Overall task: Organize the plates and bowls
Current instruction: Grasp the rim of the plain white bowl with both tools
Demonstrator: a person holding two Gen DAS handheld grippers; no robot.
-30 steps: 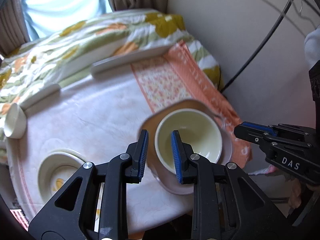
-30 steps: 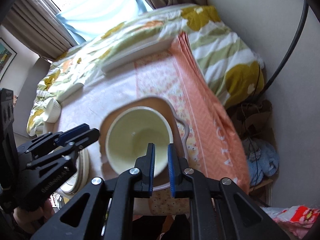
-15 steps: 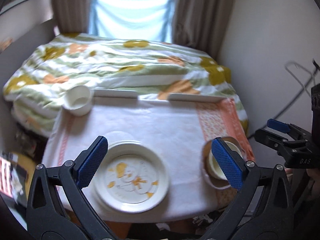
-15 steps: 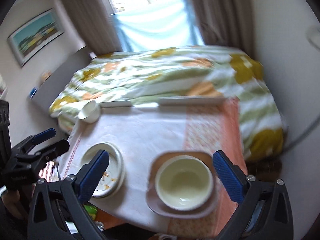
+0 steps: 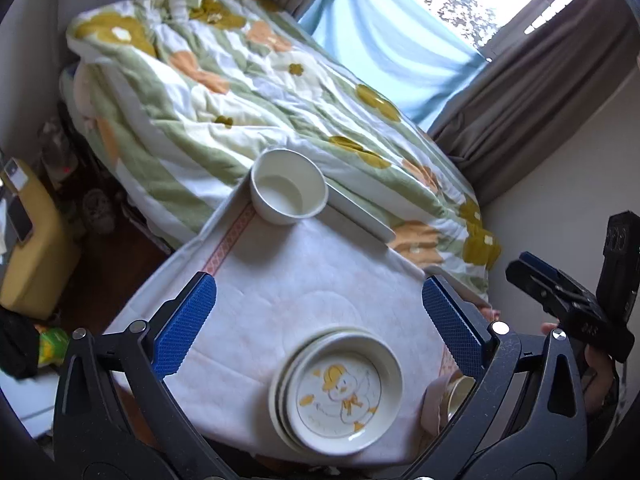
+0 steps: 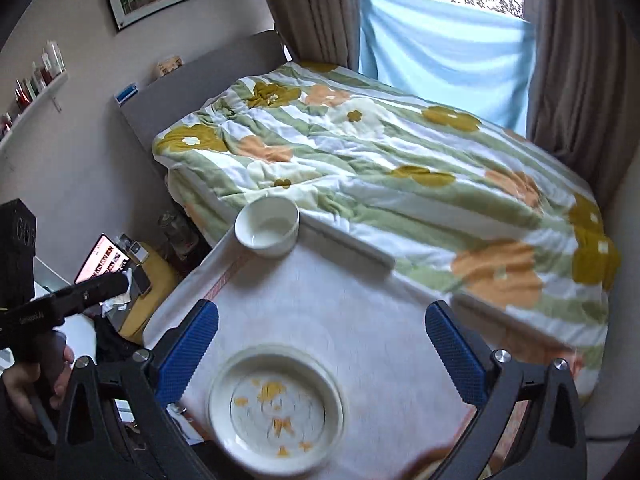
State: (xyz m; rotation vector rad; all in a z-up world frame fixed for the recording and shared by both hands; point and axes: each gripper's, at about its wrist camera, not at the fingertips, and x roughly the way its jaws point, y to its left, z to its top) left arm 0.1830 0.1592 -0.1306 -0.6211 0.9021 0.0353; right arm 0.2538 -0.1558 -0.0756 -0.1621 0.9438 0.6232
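Note:
A stack of white plates with a yellow duck print sits near the front edge of the white-clothed table; it also shows in the right wrist view. A white bowl stands at the table's far left corner, also seen in the right wrist view. A cream bowl on a brown plate peeks out at the front right, mostly hidden by a finger. My left gripper is open and empty above the plates. My right gripper is open and empty above the table.
A bed with a flowered quilt borders the table's far side. White bars lie along the far table edge. A yellow stool with a phone stands to the left. The wall is on the right.
Both grippers opened wide from nearly shut and pulled back from the cream bowl. Both views swung left toward the duck plates and the white bowl.

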